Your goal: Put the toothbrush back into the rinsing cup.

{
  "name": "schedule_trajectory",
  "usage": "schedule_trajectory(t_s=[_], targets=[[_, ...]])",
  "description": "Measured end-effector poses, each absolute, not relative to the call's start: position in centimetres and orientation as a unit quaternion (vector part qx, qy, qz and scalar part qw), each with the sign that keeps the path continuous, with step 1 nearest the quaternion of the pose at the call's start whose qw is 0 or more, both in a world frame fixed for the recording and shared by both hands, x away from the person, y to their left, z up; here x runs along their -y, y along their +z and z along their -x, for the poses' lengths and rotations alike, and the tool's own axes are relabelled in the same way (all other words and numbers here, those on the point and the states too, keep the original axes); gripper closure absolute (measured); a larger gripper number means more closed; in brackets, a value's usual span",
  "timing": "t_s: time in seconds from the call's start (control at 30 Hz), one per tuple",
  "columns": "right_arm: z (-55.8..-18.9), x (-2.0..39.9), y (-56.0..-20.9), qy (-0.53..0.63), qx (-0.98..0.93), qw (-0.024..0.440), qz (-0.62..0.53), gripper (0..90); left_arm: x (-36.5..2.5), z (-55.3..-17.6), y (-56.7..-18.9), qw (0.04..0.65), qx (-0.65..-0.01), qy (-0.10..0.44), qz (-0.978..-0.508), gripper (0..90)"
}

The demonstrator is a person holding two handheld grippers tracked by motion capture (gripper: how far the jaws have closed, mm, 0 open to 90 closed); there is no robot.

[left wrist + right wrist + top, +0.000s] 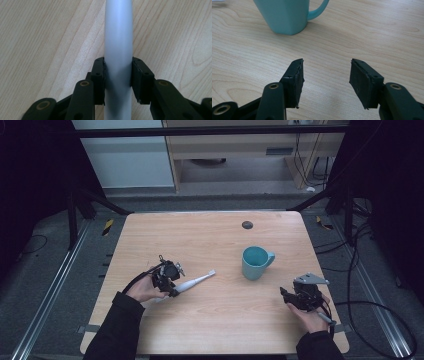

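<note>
High view shows a wooden tabletop with a teal mug standing upright on it, and I take this mug as the landmark. To the left of the mug, well apart from it, a white electric toothbrush lies on the tabletop, its brush head pointing toward the mug. The left gripper is at the handle end of the toothbrush, the end far from the mug. In the left gripper view its jaws press on both sides of the white handle, so they are gripping it. The right gripper is near the mug, on its right and closer to the person. In the right gripper view its jaws stand apart with only bare wood between them, and the mug is just ahead.
</note>
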State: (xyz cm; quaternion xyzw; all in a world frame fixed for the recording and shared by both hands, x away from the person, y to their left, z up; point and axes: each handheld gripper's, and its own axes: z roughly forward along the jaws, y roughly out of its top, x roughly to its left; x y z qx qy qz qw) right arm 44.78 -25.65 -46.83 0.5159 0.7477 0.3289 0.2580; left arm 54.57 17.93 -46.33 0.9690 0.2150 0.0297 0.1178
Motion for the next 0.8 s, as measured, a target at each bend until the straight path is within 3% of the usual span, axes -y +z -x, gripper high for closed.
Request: schedule_trajectory(t_s=[0.3, 0.8], targets=[[-44.8, 25.7, -46.9, 0.328, -0.747, 0.257, -0.517, 44.7, -19.1, -54.3, -45.0, 0.156, -0.235, 0.035, -0.959, 65.9], [-44.7, 25.6, -47.0, 0.331, -0.744, 0.258, -0.520, 41.9, -20.3, -53.0, -41.5, 0.284, -0.318, 0.113, -0.897, 65.9]])
